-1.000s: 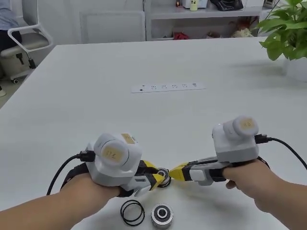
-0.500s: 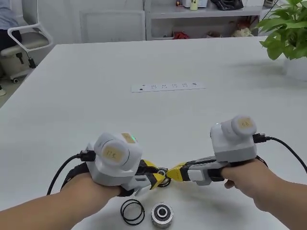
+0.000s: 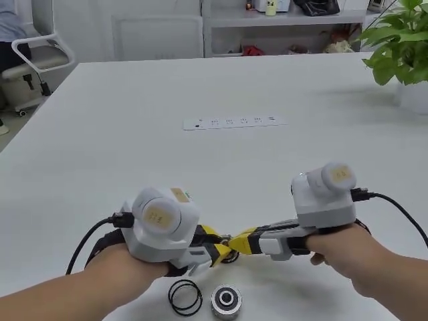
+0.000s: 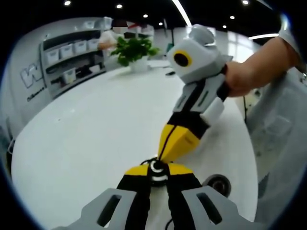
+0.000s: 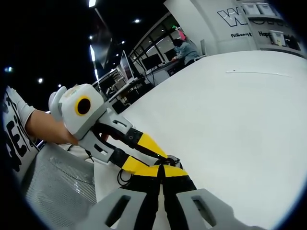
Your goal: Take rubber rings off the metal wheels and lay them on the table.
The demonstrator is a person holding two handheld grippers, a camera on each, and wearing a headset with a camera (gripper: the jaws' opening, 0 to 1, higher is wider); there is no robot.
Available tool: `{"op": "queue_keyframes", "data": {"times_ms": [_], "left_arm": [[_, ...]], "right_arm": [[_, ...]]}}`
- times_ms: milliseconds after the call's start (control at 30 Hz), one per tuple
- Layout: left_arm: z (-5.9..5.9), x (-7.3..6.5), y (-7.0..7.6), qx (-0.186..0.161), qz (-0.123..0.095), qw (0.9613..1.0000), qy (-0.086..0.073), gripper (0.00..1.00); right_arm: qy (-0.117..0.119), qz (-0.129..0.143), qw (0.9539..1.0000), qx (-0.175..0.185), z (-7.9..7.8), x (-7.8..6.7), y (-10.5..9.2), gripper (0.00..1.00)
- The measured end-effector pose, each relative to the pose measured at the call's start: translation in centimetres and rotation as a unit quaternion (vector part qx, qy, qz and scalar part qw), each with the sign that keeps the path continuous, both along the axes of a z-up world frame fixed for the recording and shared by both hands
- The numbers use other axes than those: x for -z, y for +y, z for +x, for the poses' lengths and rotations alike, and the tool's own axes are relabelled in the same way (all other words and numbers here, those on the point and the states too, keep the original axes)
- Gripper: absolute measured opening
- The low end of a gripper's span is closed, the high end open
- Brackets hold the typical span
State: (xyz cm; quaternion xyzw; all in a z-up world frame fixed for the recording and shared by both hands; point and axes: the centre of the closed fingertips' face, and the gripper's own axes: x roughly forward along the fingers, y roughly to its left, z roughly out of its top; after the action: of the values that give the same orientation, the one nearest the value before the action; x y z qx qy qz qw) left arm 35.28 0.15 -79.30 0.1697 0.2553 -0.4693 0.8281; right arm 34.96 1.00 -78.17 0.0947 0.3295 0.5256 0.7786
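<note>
My left gripper [image 3: 224, 253] [image 4: 157, 170] is shut on a small metal wheel [image 3: 230, 255] [image 4: 156, 166] held just above the white table [image 3: 200, 174]. My right gripper [image 3: 235, 245] [image 5: 163, 169] comes in from the right with its yellow jaws shut, tips against that wheel [image 5: 171, 160]. Whether a rubber ring is pinched between them is hidden. Loose black rubber rings [image 3: 184, 296] lie on the table near the front edge. Beside them stands a second metal wheel [image 3: 226, 301] [image 4: 218, 184].
A white power strip [image 3: 234, 122] lies in the middle of the table. A potted plant [image 3: 398, 40] stands at the far right corner. An office chair [image 3: 33, 57] and shelves sit beyond the table. Black cables trail from both grippers.
My right gripper has slid a little left, closing the gap until its tips meet the wheel in my left gripper. The left gripper, the loose rings and the second wheel have stayed put.
</note>
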Motion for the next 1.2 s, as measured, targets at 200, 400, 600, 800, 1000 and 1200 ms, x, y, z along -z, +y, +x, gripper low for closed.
{"op": "queue_keyframes", "data": {"times_ms": [200,400,600,800,1000,1200], "left_arm": [[0.0,-0.02,0.0,-0.001,0.0,1.0,0.001,0.12],[-0.02,-0.01,-0.08,0.007,0.006,1.0,-0.003,0.13],[-0.03,-0.03,-0.12,0.01,0.005,0.9999,-0.002,0.13],[-0.1,-0.03,-0.09,0.015,0.004,0.9999,0.0,0.14],[-0.15,-0.12,-0.01,0.014,0.001,0.9999,0.003,0.14],[-0.38,-0.23,-0.01,0.021,0.003,0.9998,0.001,0.17]], "right_arm": [[0.005,0.005,0.9999,0.008,0.04,0.05,-0.17,0.0],[0.009,0.002,0.9998,0.02,0.25,0.31,-0.66,0.0],[0.011,0.004,0.9997,0.02,0.2,0.22,-0.6,0.0],[0.012,0.005,0.9996,0.024,0.35,0.19,-0.69,0.0],[0.015,0.005,0.9995,0.027,0.49,0.29,-0.81,0.0],[0.015,0.007,0.9994,0.029,0.6,0.11,-0.84,0.0]]}}
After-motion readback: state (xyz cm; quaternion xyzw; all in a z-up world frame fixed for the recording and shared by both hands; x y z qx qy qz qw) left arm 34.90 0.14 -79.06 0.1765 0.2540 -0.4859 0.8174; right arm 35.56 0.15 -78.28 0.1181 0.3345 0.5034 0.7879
